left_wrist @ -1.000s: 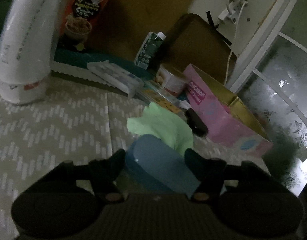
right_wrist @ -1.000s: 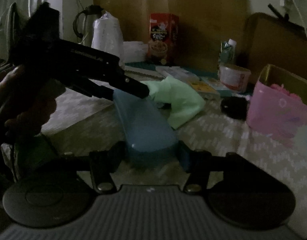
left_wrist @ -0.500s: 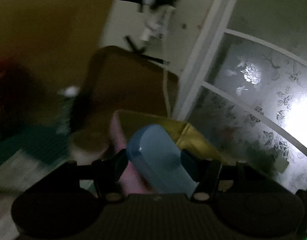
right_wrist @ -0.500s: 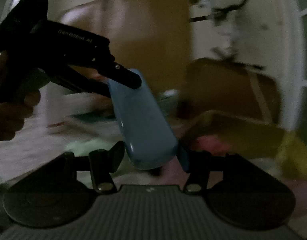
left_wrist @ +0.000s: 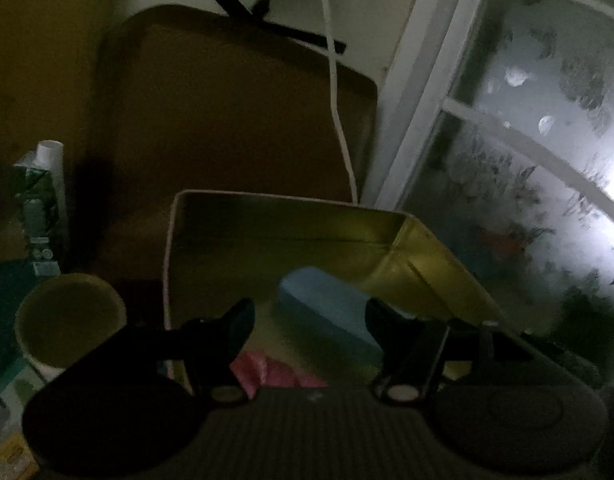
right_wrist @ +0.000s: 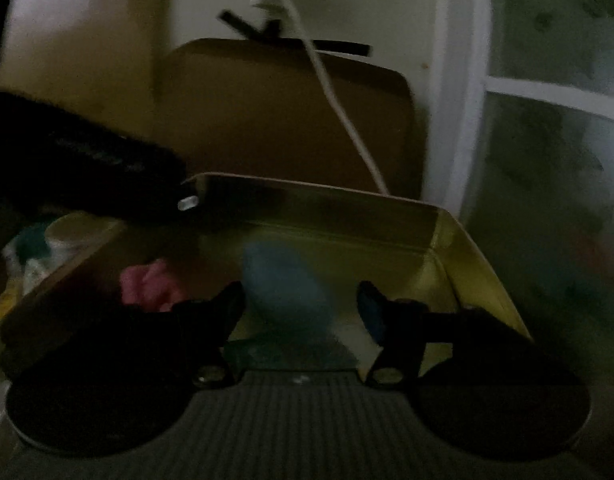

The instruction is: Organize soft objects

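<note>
The soft blue oblong pad (left_wrist: 327, 312) lies inside the gold-lined open box (left_wrist: 267, 224). It sits between the spread fingers of the left gripper (left_wrist: 309, 320) and right gripper (right_wrist: 301, 304); both are released.

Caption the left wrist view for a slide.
Open left gripper above the gold-lined box, blue soft object between its fingers, pink item below.

Dim and underexposed in both views, with heavy grain. Only light source: a frosted window (left_wrist: 547, 184) to the right of the fingers, blown out to glare at its far right edge. Deep shadow left of the fingers. Motion blur throughout the right wrist view, smearing a blue object (right_wrist: 285, 284) between the fingers. Fisheye bending and dark corners at the edges.
</note>
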Motion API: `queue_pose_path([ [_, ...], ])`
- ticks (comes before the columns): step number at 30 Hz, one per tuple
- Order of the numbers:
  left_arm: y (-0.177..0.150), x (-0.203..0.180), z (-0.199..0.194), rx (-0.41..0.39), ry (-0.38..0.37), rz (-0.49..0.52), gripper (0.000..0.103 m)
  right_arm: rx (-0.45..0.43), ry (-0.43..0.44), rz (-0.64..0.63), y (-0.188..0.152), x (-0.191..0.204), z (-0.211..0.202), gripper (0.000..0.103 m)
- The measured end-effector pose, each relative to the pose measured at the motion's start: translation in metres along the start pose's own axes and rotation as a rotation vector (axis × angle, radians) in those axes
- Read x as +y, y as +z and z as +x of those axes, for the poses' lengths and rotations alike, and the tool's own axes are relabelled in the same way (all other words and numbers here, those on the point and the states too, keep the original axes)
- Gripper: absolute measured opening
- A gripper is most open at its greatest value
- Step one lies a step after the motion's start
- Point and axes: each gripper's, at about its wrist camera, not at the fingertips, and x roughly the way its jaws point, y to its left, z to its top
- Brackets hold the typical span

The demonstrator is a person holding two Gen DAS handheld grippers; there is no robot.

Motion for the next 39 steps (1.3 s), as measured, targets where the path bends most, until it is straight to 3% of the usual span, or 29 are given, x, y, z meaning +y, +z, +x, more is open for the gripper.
queue_pose_path([
  [7, -0.016, 0.030, -0.078, -0.078, 0.074, 0.002, 0.066, -0.172, 0.048, 0.115, -0.008, -0.003, -0.040, 0.066],
  [9, -0.026, 0.038, -0.103, -0.097, 0.119, 0.013, 0.072, -0.219, 0.086, 0.140, -0.012, 0.005, -0.059, 0.066],
  [13, -0.062, 0.061, -0.152, -0.124, 0.198, 0.003, 0.072, -0.264, 0.190, 0.132, -0.019, 0.031, -0.084, 0.066],
  [23, -0.166, 0.140, -0.245, -0.072, 0.411, -0.103, 0.072, -0.165, 0.454, -0.012, -0.036, 0.132, -0.100, 0.066],
  [31, -0.193, 0.208, -0.305, -0.189, 0.557, -0.280, 0.073, -0.043, 0.646, -0.091, -0.022, 0.213, -0.086, 0.066],
  [35, -0.206, 0.230, -0.313, -0.197, 0.561, -0.355, 0.074, -0.062, 0.694, -0.159, -0.012, 0.256, -0.088, 0.066],
  [39, -0.207, 0.225, -0.314, -0.222, 0.517, -0.338, 0.074, -0.057, 0.629, -0.252, -0.010, 0.286, -0.075, 0.066],
])
